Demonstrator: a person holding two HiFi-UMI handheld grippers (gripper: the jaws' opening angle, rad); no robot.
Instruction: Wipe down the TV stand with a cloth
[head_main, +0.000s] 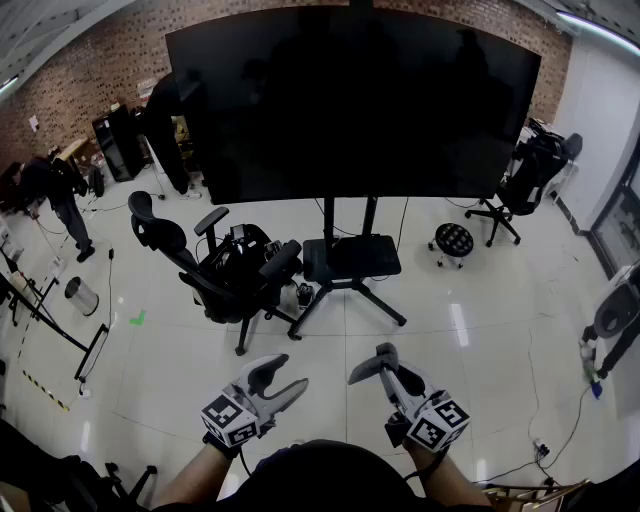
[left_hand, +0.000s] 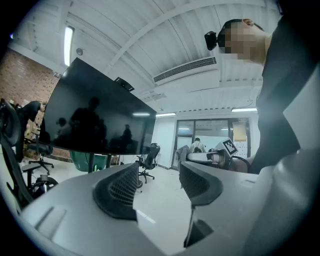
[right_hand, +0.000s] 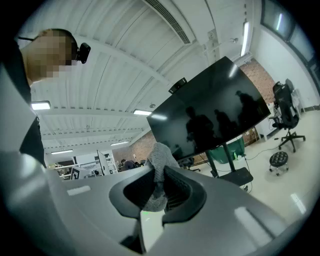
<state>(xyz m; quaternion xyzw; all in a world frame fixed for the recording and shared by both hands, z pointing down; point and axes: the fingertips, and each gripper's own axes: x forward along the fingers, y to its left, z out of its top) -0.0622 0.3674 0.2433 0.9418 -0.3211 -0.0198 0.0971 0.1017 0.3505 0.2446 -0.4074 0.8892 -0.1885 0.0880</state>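
Your right hand-held gripper (right_hand: 157, 192) is pinching a grey knitted cloth (right_hand: 160, 161). Its jaws are pressed onto the fabric, which bunches up in a fold above them. Your left hand-held gripper (left_hand: 157, 185) is spread, with only the glossy white floor (left_hand: 160, 212) showing between its ribbed pads.

In the head view, you hold both tools low in front of you. The left hand-held gripper (head_main: 283, 379) and the right hand-held gripper (head_main: 372, 364) are side by side and apart, angled slightly toward each other, above the tiled floor (head_main: 470, 330).

The TV stand (head_main: 350, 260) is well ahead of both tools and neither touches it. It is a black frame with splayed legs and a flat black shelf, and two posts rise from it. They carry a large dark television (head_main: 350, 100) that is switched off and reflects faint figures. In the right gripper view, the television (right_hand: 210, 115) fills the space beyond the cloth, with the stand's shelf (right_hand: 241, 176) below it.

Just left of the stand, a black office chair (head_main: 225, 270) is close to its legs. A small round stool (head_main: 453, 240) sits to the right, with a second office chair (head_main: 525, 180) beyond it. At the far left of the room a person (head_main: 60, 195) stands near a brick wall (head_main: 80, 70).
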